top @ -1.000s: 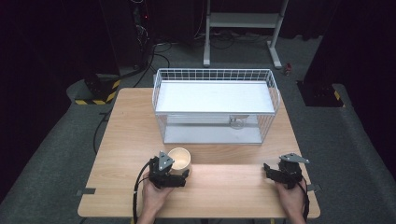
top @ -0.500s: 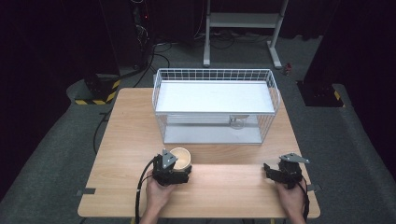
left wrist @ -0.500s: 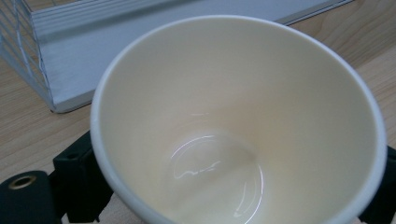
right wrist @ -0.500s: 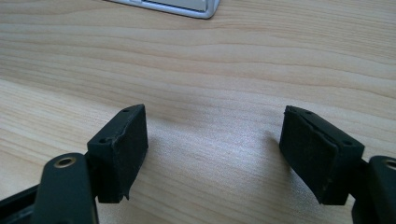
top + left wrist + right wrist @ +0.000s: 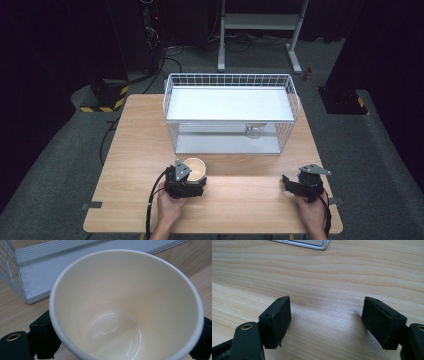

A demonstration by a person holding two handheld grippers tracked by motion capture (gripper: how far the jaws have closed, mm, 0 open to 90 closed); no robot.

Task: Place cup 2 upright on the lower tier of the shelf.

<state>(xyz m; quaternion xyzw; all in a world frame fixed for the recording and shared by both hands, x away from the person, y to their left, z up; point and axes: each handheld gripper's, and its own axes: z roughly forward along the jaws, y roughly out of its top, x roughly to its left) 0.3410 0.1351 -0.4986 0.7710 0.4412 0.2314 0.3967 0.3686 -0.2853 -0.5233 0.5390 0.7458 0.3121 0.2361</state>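
Lab/test studio: dark room w/ black curtains, grey carpet, equipment rack point(image 5: 150, 30) w/ cables at 11 o'clock, hazard-striped base point(image 5: 102, 102) at 9, metal stand point(image 5: 260, 22) at 12, lone wood bench point(image 5: 140, 150).

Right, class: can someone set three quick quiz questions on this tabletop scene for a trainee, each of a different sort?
1. True or false: the right claw holds the cup.
2. Where is the cup relative to the wire basket? A: inside it. B: on the table in front of it, on the person's side. C: on top of it.
3. What does the cup contain?

Key:
1. False. The right claw is open and empty. The cup sits between the jaws of the left claw, which have just been closing on it.
2. B.
3. Nothing.
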